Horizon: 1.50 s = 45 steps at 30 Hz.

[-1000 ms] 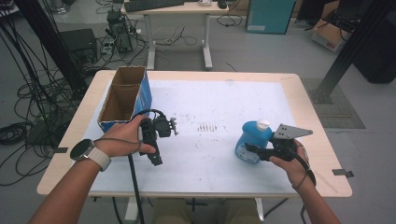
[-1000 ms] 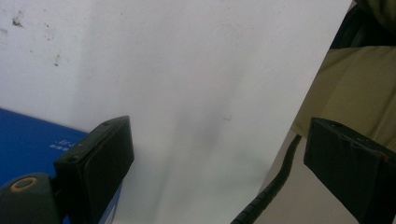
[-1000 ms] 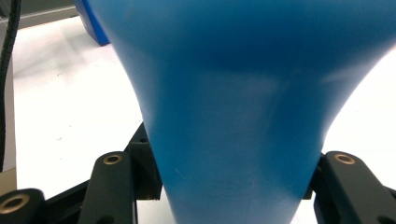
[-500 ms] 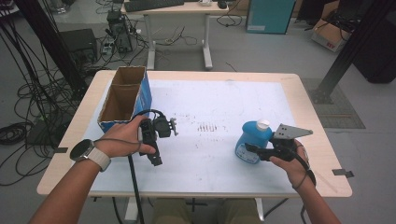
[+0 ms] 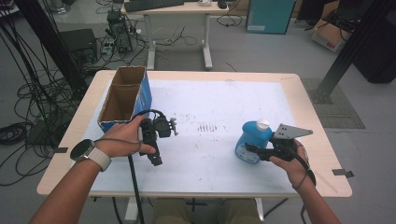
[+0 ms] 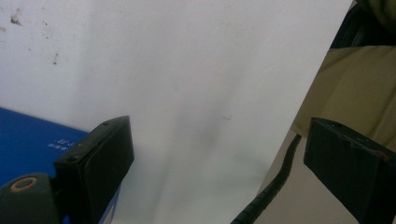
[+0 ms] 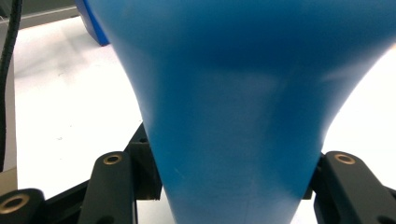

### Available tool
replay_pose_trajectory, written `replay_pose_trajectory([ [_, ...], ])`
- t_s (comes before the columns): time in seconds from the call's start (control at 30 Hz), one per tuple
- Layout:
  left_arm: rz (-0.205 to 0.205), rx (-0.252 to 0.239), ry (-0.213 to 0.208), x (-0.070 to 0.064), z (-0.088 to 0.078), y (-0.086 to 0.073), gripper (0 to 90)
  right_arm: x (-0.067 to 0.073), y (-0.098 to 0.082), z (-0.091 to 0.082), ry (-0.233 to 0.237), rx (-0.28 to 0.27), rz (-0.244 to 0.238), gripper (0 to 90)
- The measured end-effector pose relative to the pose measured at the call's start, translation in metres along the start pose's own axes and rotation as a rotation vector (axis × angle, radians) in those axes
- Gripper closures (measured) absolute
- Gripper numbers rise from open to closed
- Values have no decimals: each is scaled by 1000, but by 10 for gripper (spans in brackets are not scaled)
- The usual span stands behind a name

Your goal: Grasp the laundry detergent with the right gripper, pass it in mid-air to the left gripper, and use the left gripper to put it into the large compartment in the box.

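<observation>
R gripper [image 5: 252, 150] is clamping the blue bottle [image 5: 251, 140] low on the body, jaws pressing in from both sides; in the right gripper view the blue bottle [image 7: 238, 107] is sitting squarely btwn the two black jaws, pads tight against its narrowing sides. Bottle is standing upright w/ a white cap [image 5: 263, 124] on top, on the white table top [image 5: 224, 102], right-front area, near the person's edge; right hand [image 5: 292, 163] is gripping the handle from behind, grey three-cornered plate [image 5: 290, 132] is sitting just above it.

L gripper [image 5: 155, 156] is resting at the left-front of the table, held by the left hand [image 5: 122, 140]; watch [image 5: 84, 150] is showing on that wrist; cable is trailing off toward the person. In the left gripper view the jaws are standing wide apart w/ nothing btwn them, just bare table surface [image 6: 196, 93]; a blue box side [image 6: 32, 144] is showing at the lower left.

Open cardboard box [image 5: 123, 95] w/ blue outer walls is sitting at the table's left-rear, just beyond the left hand, well apart from the bottle.
</observation>
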<state>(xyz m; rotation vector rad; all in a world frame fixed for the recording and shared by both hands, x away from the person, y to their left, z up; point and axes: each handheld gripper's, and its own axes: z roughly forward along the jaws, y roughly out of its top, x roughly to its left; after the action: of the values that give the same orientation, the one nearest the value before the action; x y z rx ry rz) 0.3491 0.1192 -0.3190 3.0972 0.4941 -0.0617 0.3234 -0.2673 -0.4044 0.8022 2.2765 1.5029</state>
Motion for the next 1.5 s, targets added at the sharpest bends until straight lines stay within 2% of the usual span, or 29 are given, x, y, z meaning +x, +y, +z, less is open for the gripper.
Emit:
replay_pose_trajectory([
  [0.8, 6, 1, 2, 0, 0, 0, 88, 0, 0, 0, 2, -2, 1, 438],
  [0.83, -15, -16, -1, -1, 1, 0, 88, 0, 0, 0, 3, -2, 2, 437],
  [0.87, -18, -19, -2, -1, 1, 0, 88, 0, 0, 0, 2, -2, 1, 438],
  [0.9, 3, -3, 2, 0, -1, 1, 88, 0, 0, 0, 2, -2, 2, 438],
  [1.0, 5, -1, 3, 0, 0, 1, 88, 0, -1, 0, 3, -3, 2, 437],
  [1.07, -19, -20, -2, -1, 1, 0, 88, 0, 0, 0, 3, -3, 2, 437],
  [1.1, 7, 0, 2, 0, 0, 0, 88, 0, 0, 0, 2, -3, 2, 438],
  [1.37, -2, -4, 2, 0, 1, 0, 88, 0, 0, 0, 3, 2, 8, 437],
  [1.4, -17, -15, -1, -1, 1, 0, 88, 0, 0, 0, 3, 1, 9, 437],
  [1.43, -1, -2, 2, 0, 0, 0, 88, 0, 0, 0, 3, 1, 9, 437],
  [1.5, -2, -4, 2, 0, 0, 0, 88, 0, 0, 0, 3, 2, 9, 437],
])
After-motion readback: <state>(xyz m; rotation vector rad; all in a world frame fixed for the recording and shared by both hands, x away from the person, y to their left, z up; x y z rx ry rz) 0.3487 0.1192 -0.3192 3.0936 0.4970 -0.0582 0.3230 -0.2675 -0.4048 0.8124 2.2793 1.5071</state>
